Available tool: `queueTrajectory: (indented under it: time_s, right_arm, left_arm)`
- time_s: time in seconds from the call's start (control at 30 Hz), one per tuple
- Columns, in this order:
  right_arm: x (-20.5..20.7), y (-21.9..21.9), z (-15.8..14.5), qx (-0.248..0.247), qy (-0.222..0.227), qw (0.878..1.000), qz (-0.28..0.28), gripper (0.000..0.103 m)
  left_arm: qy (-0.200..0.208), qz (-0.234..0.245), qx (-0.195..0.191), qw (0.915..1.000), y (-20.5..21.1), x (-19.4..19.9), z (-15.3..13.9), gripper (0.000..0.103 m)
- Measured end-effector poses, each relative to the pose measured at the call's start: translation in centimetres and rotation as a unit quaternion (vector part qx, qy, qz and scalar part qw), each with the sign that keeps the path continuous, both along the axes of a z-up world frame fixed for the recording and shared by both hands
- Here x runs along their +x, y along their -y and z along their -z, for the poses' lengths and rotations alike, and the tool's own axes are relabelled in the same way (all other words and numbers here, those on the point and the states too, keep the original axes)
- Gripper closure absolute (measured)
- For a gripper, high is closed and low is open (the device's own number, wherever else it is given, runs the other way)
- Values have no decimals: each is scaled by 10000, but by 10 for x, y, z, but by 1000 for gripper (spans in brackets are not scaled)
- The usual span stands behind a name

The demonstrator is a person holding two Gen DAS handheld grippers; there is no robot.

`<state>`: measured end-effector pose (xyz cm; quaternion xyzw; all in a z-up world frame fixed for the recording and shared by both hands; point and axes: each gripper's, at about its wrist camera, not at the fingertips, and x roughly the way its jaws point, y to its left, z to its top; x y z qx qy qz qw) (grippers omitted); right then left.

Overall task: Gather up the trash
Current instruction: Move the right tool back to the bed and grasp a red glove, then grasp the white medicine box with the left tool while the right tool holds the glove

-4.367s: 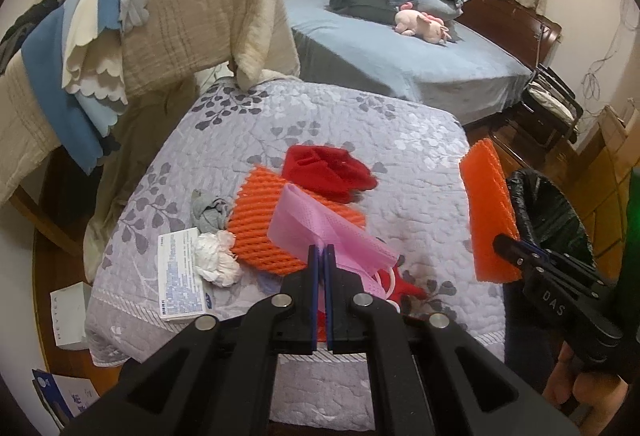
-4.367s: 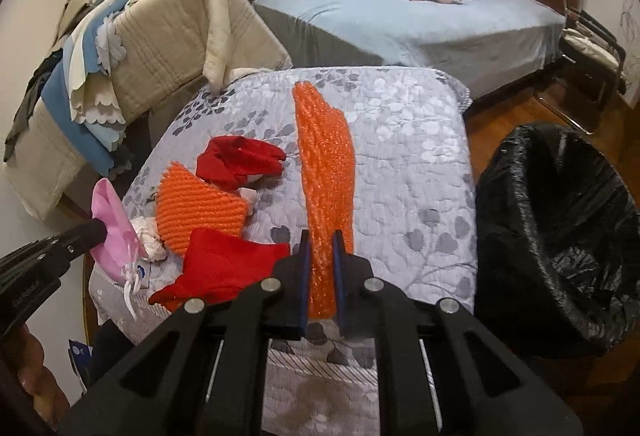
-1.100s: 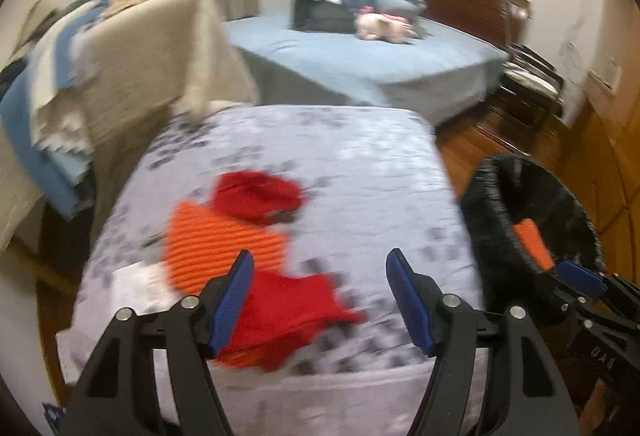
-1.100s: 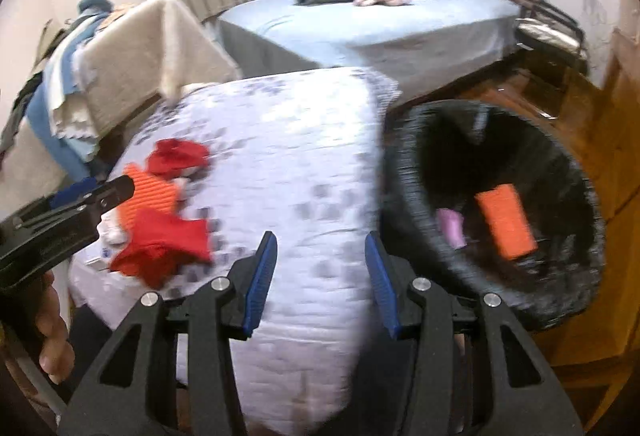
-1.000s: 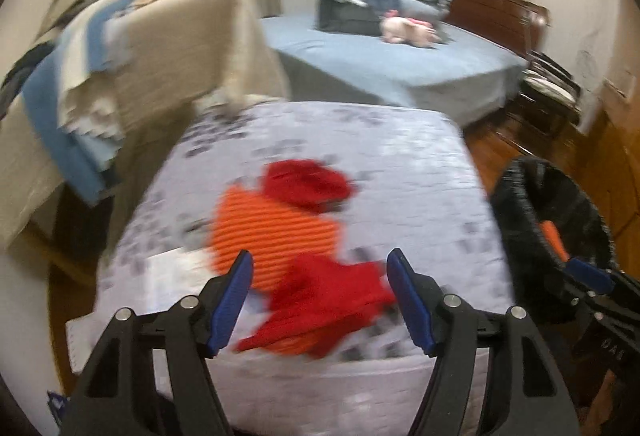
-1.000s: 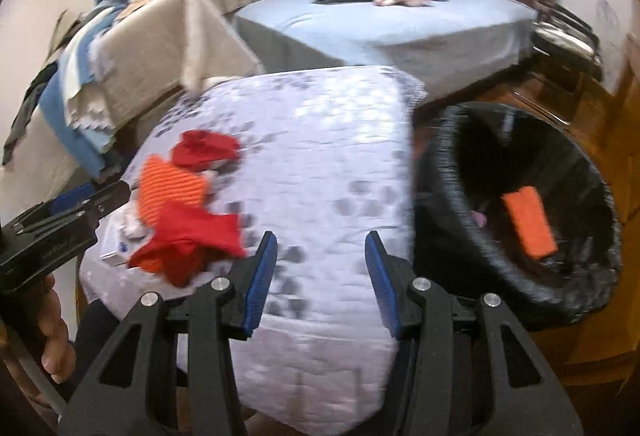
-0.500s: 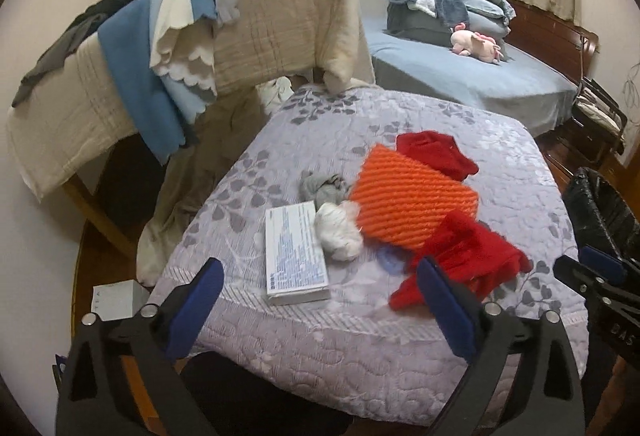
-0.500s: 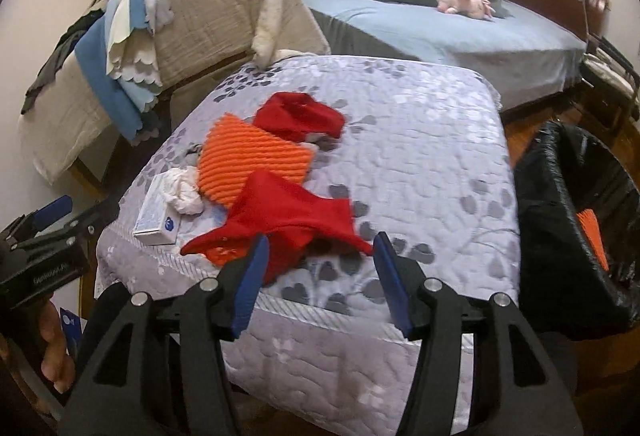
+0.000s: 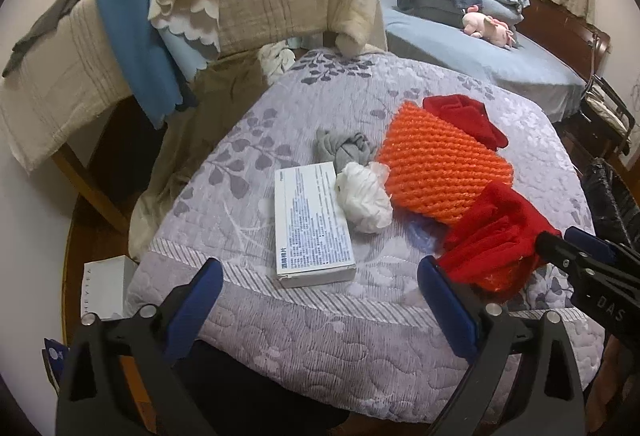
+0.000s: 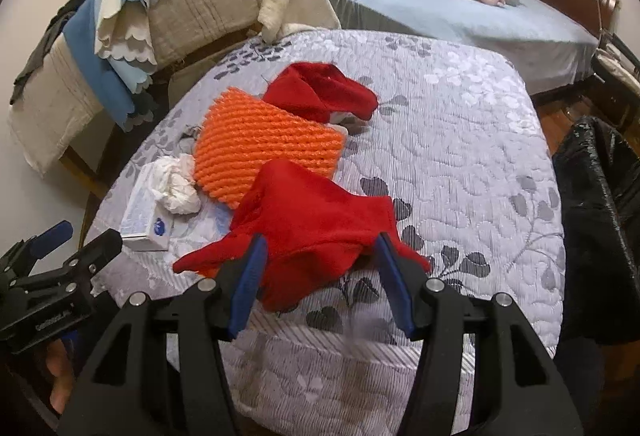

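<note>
Now we face the quilted bench [image 9: 400,348] with both grippers aimed down at its near edge, and the bin [image 10: 592,220] with its black liner stands just beside the bench on our right.

Largest of the trash is the orange mesh pad [image 9: 440,172], lying flat mid-bench with its long axis running from the far left toward the near right. On its near corner lies the red cloth [image 10: 312,220], spread wide across the right gripper's line. The right gripper [image 10: 318,278] is plainly the nearer one: its jaws stand about half open, the near hem of the cloth lies between them, and the pads do not look to be pressing on it. We judge a short push forward and down would put the cloth in reach of a pinch. A second red cloth [image 9: 464,120] sits at the pad's far end.

The left gripper [image 9: 316,294] is wide open and empty, and the white box [image 9: 312,224] lies straight ahead of it, long axis pointing away from us. Its top carries dense small print, too fine for us to read. Beside the box sit a white wad [image 9: 366,202] and a grey wad [image 9: 344,150], touching.

On the right gripper's body, seen from the left view, we read "DAS".
</note>
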<state>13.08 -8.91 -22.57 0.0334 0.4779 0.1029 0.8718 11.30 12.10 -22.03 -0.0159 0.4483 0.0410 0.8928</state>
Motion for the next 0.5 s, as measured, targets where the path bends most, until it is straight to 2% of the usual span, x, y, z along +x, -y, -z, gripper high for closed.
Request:
queueTrajectory:
  time_s: [0.07,0.13,0.23,0.5]
  right_arm:
    - [5,0,4,8,-81,10000,-50,52]
    - [10,-1,9,74,-173,9997,-136,73]
    - [14,1,6,167,-134,9997,-132,90]
    - [21,3,-10,294,84,9994,-161,91]
  left_arm:
    - [-56,-23,-43,10000,-2,3,5,7]
    - [-132,-59,-96,9998,-4,8,11,7]
    - [-280,-108,-98,9995,-4,14,21,7]
    - [-470,-270,-65,9985,-11,24,37,7]
